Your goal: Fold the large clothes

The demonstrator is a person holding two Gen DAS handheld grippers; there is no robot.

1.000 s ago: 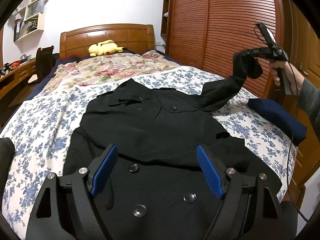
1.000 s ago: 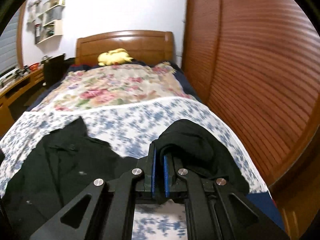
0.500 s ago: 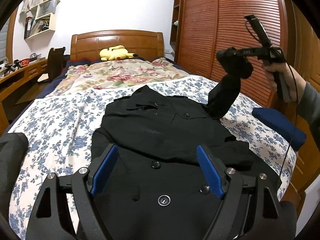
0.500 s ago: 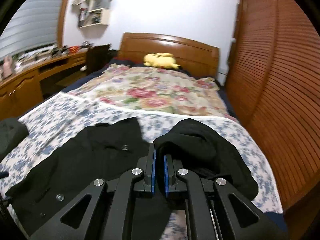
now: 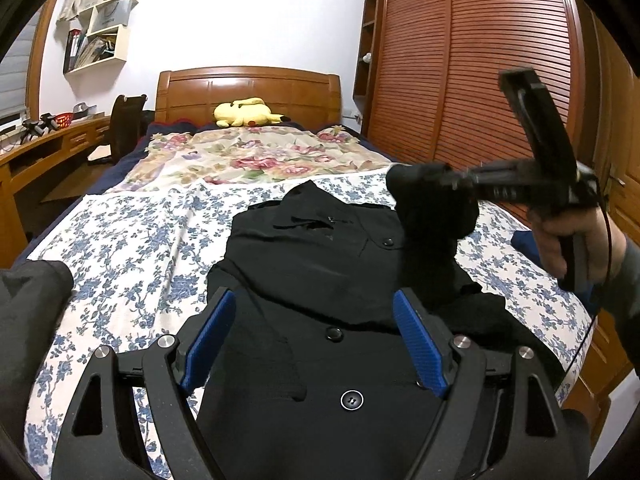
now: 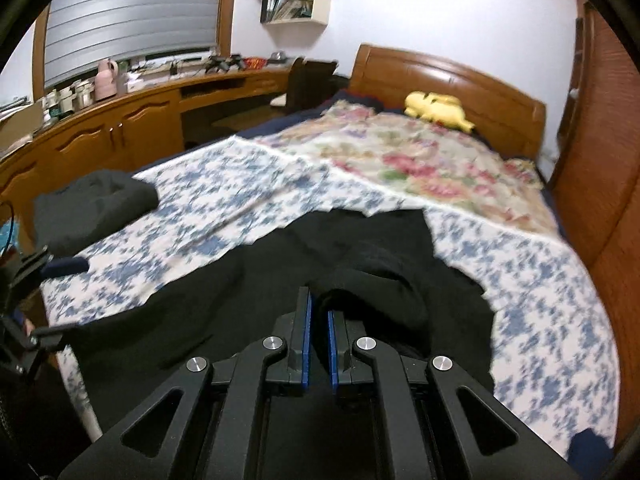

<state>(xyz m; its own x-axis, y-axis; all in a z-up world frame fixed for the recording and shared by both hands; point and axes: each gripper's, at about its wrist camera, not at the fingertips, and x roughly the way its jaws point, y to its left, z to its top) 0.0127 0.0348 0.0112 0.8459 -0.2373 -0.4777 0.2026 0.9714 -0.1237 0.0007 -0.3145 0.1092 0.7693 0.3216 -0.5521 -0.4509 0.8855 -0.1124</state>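
Observation:
A large black buttoned coat [image 5: 320,264] lies face up on the blue-flowered bedspread [image 5: 132,248]. My left gripper [image 5: 314,340] is open and empty, hovering low over the coat's lower front. My right gripper [image 6: 319,312] is shut on the coat's black sleeve [image 6: 376,292] and holds it raised above the coat's chest. It also shows in the left wrist view [image 5: 404,178], with the sleeve [image 5: 432,240] hanging down from it onto the coat body [image 6: 248,280].
A yellow plush toy [image 5: 244,112] lies by the wooden headboard [image 5: 248,88]. Wooden slatted wardrobe doors [image 5: 480,80] run along the right side. A dark folded garment [image 6: 92,204] lies at the bed's left edge. A desk [image 6: 120,120] and chair stand on the left.
My right gripper has carried the sleeve from out over the bed's right side inward and over the coat's chest. My left gripper has stayed open over the coat's lower front.

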